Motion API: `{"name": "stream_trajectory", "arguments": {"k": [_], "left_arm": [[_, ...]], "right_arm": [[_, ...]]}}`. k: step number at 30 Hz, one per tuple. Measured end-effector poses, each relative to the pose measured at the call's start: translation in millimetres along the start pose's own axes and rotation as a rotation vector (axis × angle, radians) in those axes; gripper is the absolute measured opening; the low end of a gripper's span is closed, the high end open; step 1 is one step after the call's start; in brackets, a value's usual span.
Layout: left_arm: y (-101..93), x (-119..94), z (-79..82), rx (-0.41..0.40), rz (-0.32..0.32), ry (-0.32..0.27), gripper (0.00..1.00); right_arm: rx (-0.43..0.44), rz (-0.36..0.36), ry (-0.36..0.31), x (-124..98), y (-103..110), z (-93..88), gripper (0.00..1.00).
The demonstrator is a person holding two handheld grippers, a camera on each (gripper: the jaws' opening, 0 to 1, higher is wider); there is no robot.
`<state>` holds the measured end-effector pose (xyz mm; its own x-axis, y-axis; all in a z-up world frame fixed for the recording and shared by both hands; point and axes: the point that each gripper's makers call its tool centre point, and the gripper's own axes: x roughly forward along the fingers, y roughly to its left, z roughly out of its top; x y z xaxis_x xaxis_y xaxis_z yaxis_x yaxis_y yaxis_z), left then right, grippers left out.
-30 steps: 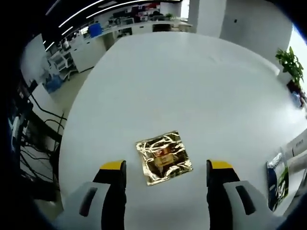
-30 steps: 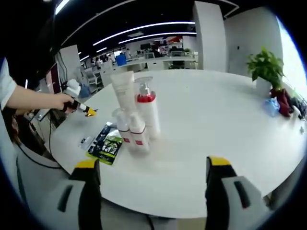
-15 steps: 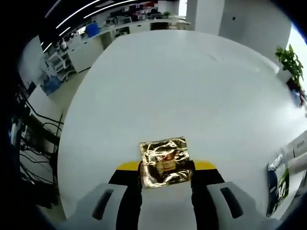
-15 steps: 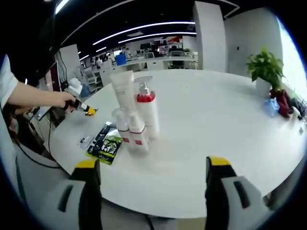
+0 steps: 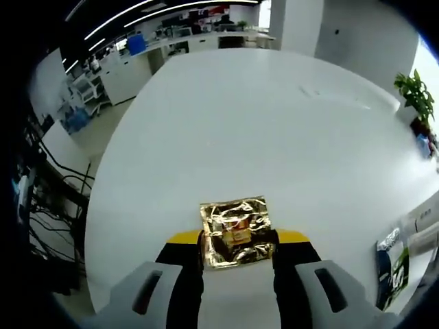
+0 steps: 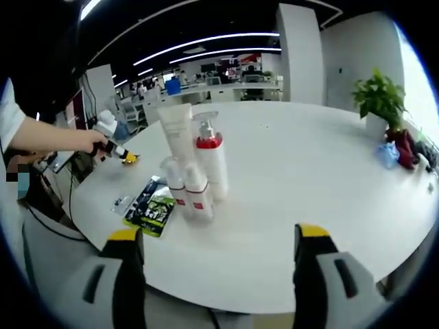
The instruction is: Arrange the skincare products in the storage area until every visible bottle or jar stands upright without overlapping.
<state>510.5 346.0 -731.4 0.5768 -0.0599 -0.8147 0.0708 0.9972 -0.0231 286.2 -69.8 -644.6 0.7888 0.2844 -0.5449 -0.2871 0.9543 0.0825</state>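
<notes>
My left gripper (image 5: 238,238) is shut on the near edge of a crinkled gold foil sachet (image 5: 233,223) that lies on the white round table (image 5: 260,123). In the right gripper view, that left gripper (image 6: 127,159) shows small at the table's left edge, held by a person's hand. A tall white tube (image 6: 177,130), a pump bottle with a red collar (image 6: 210,156) and two small white bottles (image 6: 178,184) (image 6: 199,195) stand upright, close together. My right gripper (image 6: 219,236) is open, held off the table's near edge and away from the bottles.
A green-and-black flat packet (image 6: 152,205) lies left of the bottles, also at the right edge of the left gripper view (image 5: 391,267). A small clear packet (image 6: 123,202) lies beside it. A potted plant (image 6: 379,99) stands at the table's far right.
My left gripper's jaws moved forward and shut on the gold sachet, which lay free between them a second ago. The right gripper has stayed open and still.
</notes>
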Motion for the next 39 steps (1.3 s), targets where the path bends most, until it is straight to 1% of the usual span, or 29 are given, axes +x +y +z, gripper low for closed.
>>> {"name": "stream_trajectory", "arguments": {"k": [5,9,14,16,21,24,27,33,39], "left_arm": [[-5.2,-7.0,0.9,-0.023,-0.009,-0.008,0.36],[-6.9,-9.7,-0.5,-0.001,0.003,-0.004,0.36],[-15.7,-17.3,-3.9,0.006,-0.004,-0.002,0.36],[-17.2,-16.6,-3.0,0.006,-0.007,-0.003,0.36],[-31.8,-23.0,-4.8,0.006,-0.024,-0.011,0.36],[-42.2,-27.6,-7.8,0.043,-0.03,-0.015,0.36],[-48.9,-28.8,-8.0,0.048,-0.043,-0.02,0.36],[-64.5,-34.2,-17.1,0.026,-0.062,-0.025,0.36],[-81.7,-41.2,-33.5,0.009,-0.064,-0.03,0.36]], "right_arm": [[0.001,0.002,-0.011,-1.0,0.8,1.9,0.91],[0.001,0.003,-0.02,-1.4,0.4,3.1,0.91],[0.005,0.005,-0.034,-2.1,0.0,5.1,0.91],[0.006,0.007,-0.041,-2.5,0.1,6.1,0.91],[0.0,0.012,-0.05,-2.7,0.9,7.6,0.91],[-0.002,0.017,-0.052,-2.5,1.4,7.8,0.91],[-0.005,0.023,-0.053,-2.2,2.3,7.8,0.91],[-0.011,0.031,-0.055,-1.6,4.2,8.4,0.91],[-0.009,0.03,-0.066,-2.1,3.5,10.2,0.9]]}}
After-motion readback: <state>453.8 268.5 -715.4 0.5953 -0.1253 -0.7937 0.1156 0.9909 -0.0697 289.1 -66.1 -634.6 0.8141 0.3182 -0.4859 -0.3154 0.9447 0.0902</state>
